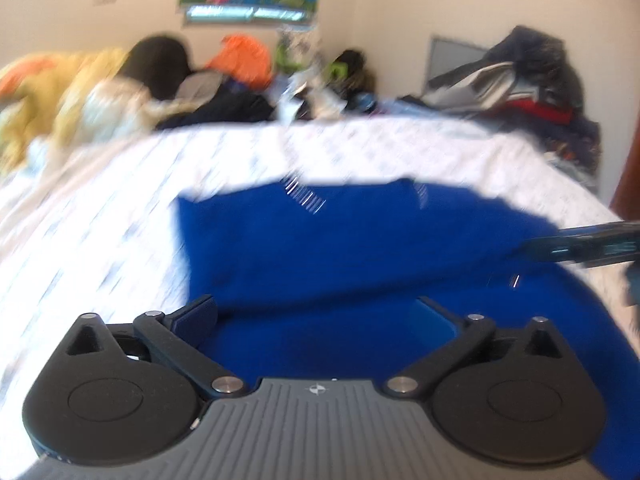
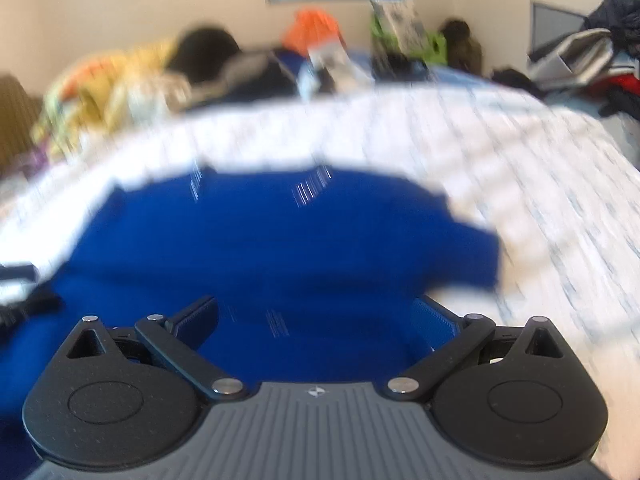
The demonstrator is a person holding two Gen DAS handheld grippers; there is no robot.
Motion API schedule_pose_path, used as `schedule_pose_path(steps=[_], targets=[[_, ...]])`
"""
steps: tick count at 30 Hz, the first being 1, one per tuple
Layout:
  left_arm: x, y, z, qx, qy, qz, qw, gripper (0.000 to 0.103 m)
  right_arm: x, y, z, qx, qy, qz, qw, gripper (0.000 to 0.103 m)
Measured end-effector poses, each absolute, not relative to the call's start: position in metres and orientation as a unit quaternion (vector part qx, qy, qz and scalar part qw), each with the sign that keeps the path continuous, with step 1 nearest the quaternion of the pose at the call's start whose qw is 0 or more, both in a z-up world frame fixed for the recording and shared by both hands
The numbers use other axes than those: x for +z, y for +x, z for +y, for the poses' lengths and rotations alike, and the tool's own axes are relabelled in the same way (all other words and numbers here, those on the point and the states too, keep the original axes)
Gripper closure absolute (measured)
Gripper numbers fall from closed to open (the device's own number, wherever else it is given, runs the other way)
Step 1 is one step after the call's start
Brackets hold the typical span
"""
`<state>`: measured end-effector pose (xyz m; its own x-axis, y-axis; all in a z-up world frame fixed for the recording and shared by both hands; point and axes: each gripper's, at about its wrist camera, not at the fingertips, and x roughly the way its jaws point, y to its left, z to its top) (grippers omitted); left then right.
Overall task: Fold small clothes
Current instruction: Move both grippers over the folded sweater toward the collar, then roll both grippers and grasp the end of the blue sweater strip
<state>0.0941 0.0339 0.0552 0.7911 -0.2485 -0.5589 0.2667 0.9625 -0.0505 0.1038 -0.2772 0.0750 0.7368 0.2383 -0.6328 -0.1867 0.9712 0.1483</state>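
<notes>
Blue garment (image 1: 360, 248) is spread directly beneath and ahead of both tools. Left gripper (image 1: 326, 312) and right gripper (image 2: 316, 316) are seen wide open, nothing held. Soft, light, limp fabric is judged; an edge or corner should be pinched. Patterned bedsheet (image 1: 120, 208) lies beyond.

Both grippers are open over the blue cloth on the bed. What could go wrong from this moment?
The left gripper and right gripper are open, so the blue garment may be grabbed through several layers and bunch. The patterned bedsheet beneath could get pinched too. Strong blur suggests fast motion, so a grasp may miss the edge.
</notes>
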Motion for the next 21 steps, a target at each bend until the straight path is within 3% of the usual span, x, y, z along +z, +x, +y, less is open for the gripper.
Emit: schedule_pose_path(steps=[4, 6, 12, 16, 18, 21], targets=[[0.036, 0.151, 0.013, -0.121, 0.036, 0.322, 0.938, 0.004, 0.046, 0.153, -0.258, 0.098, 0.011, 0.391, 0.915, 0.000], [0.022, 0.174, 0.023, -0.101, 0.035, 0.356, 0.928, 0.007, 0.039, 0.145, -0.255, 0.102, -0.030, 0.363, 0.926, 0.000], [0.014, 0.177, 0.044, -0.116, 0.064, 0.336, 0.932, 0.003, 0.035, 0.141, -0.266, 0.116, -0.024, 0.347, 0.930, 0.000], [0.033, 0.141, 0.040, -0.079, 0.084, 0.321, 0.940, 0.007, 0.055, 0.126, -0.277, 0.111, 0.024, 0.373, 0.921, 0.000], [0.048, 0.099, 0.060, -0.099, 0.042, 0.301, 0.948, 0.001, 0.066, 0.093, -0.304, 0.159, 0.095, 0.381, 0.906, 0.000], [0.059, 0.030, 0.095, -0.112, -0.023, 0.294, 0.949, 0.000, 0.062, 0.038, -0.354, 0.182, 0.193, 0.423, 0.867, 0.000]])
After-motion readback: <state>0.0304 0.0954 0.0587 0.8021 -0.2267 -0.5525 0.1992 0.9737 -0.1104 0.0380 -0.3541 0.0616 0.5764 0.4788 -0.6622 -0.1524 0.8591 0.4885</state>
